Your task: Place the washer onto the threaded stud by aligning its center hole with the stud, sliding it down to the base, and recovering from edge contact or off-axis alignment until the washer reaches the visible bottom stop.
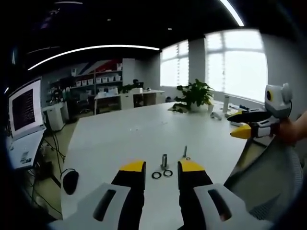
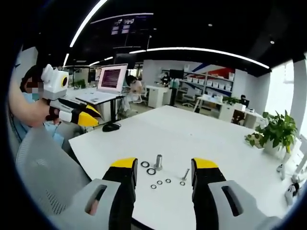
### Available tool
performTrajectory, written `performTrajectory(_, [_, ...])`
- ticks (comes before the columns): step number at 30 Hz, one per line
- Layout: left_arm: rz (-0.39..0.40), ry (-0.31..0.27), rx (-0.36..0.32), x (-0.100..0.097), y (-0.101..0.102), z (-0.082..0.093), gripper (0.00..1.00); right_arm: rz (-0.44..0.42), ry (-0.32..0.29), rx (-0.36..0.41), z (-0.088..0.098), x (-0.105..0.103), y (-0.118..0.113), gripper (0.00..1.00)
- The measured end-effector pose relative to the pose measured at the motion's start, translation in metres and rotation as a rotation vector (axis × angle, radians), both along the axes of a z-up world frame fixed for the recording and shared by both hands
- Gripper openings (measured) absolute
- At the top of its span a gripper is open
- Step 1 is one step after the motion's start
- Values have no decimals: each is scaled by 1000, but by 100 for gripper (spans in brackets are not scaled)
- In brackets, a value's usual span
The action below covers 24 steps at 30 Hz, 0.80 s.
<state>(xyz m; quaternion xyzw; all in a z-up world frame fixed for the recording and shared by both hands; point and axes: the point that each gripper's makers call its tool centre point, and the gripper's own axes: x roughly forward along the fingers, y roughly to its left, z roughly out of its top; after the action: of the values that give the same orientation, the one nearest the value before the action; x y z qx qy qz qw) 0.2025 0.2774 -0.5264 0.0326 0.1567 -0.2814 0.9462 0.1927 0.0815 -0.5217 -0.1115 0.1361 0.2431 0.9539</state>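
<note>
Left gripper (image 1: 161, 167): we see its yellow-tipped jaws spread apart with nothing between them, poised above the near part of the table.
Right gripper (image 2: 164, 165): we see its jaws wide apart too, holding nothing; from the left gripper view it shows at the right edge (image 1: 238, 125), held in a hand, and there we cannot tell how its jaws stand.
Washers: in the right gripper view we count two larger dark rings (image 2: 148, 167) just beside the stud and several smaller ones (image 2: 160, 183) lying flat nearer the jaws; none sits on the stud.
Threaded stud (image 2: 158, 161): it stands upright on the table between the two jaw tips, seen also in the left gripper view (image 1: 164, 161) with two rings (image 1: 162, 174) at its foot.
Bolt (image 2: 184, 175): a slim one lies just right of the small rings.
Table (image 2: 192, 134): white and broad, with a potted plant (image 2: 277, 132) at its far right corner.
Surroundings: we see a computer mouse (image 2: 111, 127) near the table's left edge and a laptop (image 2: 111, 79) on a desk beyond it.
</note>
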Motion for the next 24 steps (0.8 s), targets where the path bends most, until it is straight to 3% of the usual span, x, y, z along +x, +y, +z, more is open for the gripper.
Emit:
performTrajectory(11, [-29,8,-14,-4,-4,1,25,2,-1,7,1,0,0,48])
performTrajectory(24, [-22,103,-32,1,-4,-14,24,23,16,8,-2,-1,3,48])
